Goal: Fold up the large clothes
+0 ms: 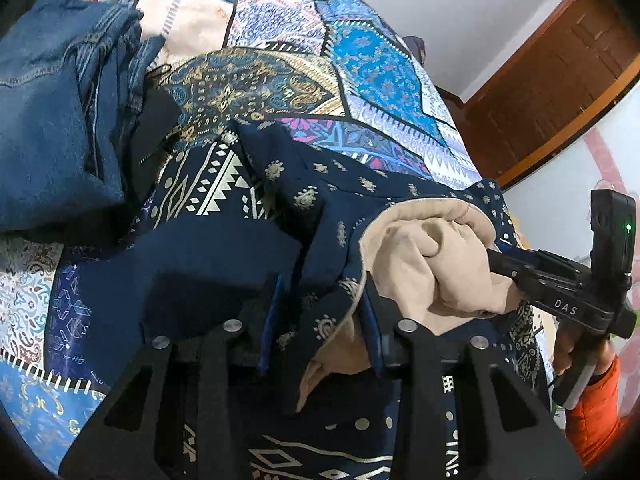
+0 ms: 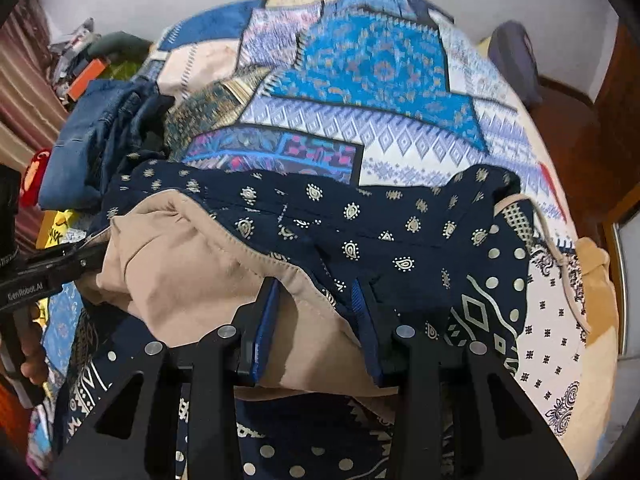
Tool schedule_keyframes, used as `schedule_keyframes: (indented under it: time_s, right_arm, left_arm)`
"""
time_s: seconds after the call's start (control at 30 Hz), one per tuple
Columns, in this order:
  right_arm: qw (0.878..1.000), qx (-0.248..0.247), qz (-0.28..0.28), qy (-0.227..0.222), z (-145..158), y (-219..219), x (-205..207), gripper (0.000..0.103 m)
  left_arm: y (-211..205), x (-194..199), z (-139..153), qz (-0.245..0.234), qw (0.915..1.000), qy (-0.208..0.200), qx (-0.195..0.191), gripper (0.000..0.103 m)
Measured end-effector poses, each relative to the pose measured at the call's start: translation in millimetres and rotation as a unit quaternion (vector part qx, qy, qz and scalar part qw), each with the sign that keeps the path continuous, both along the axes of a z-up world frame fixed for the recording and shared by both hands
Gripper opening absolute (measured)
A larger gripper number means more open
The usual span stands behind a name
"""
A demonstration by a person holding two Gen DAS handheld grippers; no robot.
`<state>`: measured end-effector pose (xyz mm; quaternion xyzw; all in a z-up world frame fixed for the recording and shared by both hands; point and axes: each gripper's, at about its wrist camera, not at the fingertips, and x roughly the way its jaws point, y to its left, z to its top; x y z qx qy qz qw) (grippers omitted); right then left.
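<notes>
A navy garment with gold paisley print and a beige lining (image 1: 304, 200) lies bunched on a patchwork bedspread (image 1: 372, 60). My left gripper (image 1: 320, 316) has its fingers on either side of a fold of the navy cloth, with beige lining at the right finger. My right gripper (image 2: 316, 312) has its fingers around the garment's edge (image 2: 360, 232), beige lining on the left and navy print on the right. In the left wrist view the right gripper (image 1: 496, 256) pokes into the beige lining. In the right wrist view the left gripper (image 2: 92, 248) comes in from the left edge.
Folded blue jeans (image 1: 44, 120) lie at the left of the bed, also in the right wrist view (image 2: 84, 144). A wooden door (image 1: 560, 80) stands at the right. Cluttered items (image 2: 80, 68) sit beyond the bed's far left. A dark cushion (image 2: 514, 60) is at the far right.
</notes>
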<state>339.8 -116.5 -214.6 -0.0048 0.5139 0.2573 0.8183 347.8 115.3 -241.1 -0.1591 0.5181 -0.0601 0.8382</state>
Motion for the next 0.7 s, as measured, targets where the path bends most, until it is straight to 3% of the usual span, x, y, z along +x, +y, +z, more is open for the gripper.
schedule_keyframes:
  time_s: [0.1, 0.23, 0.43, 0.57, 0.7]
  right_arm:
    - [0.999, 0.005, -0.012, -0.037, 15, -8, -12, 0.012]
    - [0.999, 0.024, 0.006, -0.033, 32, -17, -26, 0.007]
    - [0.998, 0.005, 0.054, -0.035, 37, -15, -59, 0.007]
    - [0.998, 0.007, 0.055, -0.021, 29, -23, -77, 0.007]
    - [0.999, 0.012, 0.050, -0.001, 20, -33, -92, 0.007]
  left_arm:
    - [-9, -6, 13, -0.004, 0.9995, -0.014, 0.027, 0.023]
    - [-21, -21, 34, -0.014, 0.9985, -0.034, 0.041, 0.016]
    - [-43, -57, 56, -0.044, 0.9966, -0.055, 0.043, 0.012]
    - [-53, -85, 54, -0.065, 0.9935, -0.054, 0.076, 0.011]
    - [-55, -108, 35, -0.079, 0.9921, -0.022, 0.095, 0.011]
